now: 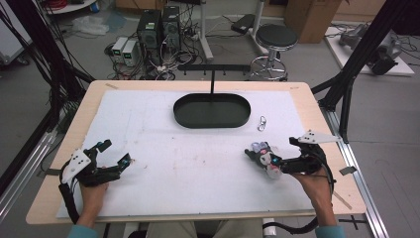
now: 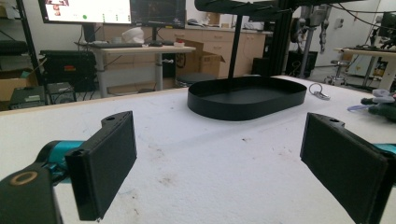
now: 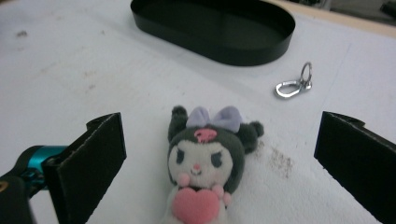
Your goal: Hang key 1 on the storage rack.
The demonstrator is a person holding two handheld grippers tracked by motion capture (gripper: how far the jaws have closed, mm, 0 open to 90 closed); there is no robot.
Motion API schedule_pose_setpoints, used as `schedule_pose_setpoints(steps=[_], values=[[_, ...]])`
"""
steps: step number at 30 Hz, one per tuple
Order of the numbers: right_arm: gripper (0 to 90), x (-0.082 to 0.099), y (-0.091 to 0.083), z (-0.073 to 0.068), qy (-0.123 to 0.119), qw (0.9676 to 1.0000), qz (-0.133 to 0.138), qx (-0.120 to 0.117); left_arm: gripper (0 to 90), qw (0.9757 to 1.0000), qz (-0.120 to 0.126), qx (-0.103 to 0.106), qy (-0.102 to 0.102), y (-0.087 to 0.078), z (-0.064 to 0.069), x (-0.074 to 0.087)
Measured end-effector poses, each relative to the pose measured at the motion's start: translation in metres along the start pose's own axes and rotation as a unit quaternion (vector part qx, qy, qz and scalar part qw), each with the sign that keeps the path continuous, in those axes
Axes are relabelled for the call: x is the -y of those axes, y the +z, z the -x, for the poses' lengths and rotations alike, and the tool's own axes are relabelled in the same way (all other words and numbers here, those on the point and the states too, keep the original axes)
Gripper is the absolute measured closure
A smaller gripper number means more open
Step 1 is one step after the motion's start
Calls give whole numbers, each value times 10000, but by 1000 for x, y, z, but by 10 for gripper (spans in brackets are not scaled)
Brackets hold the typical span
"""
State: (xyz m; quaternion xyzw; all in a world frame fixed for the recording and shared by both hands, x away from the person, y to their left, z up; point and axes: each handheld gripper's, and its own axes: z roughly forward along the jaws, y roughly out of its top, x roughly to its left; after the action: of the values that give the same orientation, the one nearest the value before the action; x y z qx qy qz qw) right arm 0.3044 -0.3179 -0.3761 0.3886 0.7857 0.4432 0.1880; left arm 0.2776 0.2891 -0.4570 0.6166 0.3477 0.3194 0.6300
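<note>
A small plush doll (image 3: 205,158), dark grey with a lilac bow and a pink heart, lies face up on the white mat. My right gripper (image 3: 219,135) is open, one jaw on each side of the doll and neither touching it. From above, the doll (image 1: 265,158) sits at the right gripper (image 1: 275,148) near the table's right front. A black oval tray (image 1: 212,124) stands at the back centre, with nothing seen inside. A silver key clasp (image 1: 262,122) lies just right of the tray. My left gripper (image 1: 114,152) is open at the left front, holding nothing.
The white mat (image 1: 173,168) covers most of the wooden table. In the left gripper view the tray (image 2: 243,109) and clasp (image 2: 318,91) lie ahead, beyond the open left gripper (image 2: 217,158). A black post (image 1: 213,82) rises behind the tray. Computers, cables and a stool (image 1: 275,37) stand on the floor beyond.
</note>
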Motion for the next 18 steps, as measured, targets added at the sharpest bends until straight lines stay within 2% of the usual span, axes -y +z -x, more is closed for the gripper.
schedule_pose_setpoints(steps=[1, 2, 3, 4, 7, 8, 13, 14, 18], values=[[13, -2, 0, -1, -42, 9997, -217, 56, 110, 10000, -1, 0, -1, 0, 0, 0], [13, -2, 0, -1, -42, 9997, -217, 56, 110, 10000, 0, -1, -1, 0, 0, 0], [13, -5, 1, -1, -155, 9986, -497, 87, 110, 10000, 0, -1, 8, 0, 0, 0], [13, -5, 1, -1, -155, 9986, -497, 87, 110, 10000, 0, -1, 8, 0, 0, 0], [13, -8, 2, -3, -214, 9962, -836, 91, 110, 10000, -3, -9, 5, 0, 0, 0], [13, -10, 4, -4, -235, 9943, -1036, 66, 110, 10000, -10, -7, 17, 0, 0, 0], [13, -9, 9, -6, -228, 9911, -1307, -53, 109, 10000, -35, 4, 36, 0, 0, 0], [13, -8, 12, -7, -265, 9886, -1478, -98, 109, 10000, -30, 7, 34, 0, 1, 0], [13, -5, 17, -10, -317, 9848, -1705, 26, 110, 10000, -35, -4, 60, 0, 1, 0]])
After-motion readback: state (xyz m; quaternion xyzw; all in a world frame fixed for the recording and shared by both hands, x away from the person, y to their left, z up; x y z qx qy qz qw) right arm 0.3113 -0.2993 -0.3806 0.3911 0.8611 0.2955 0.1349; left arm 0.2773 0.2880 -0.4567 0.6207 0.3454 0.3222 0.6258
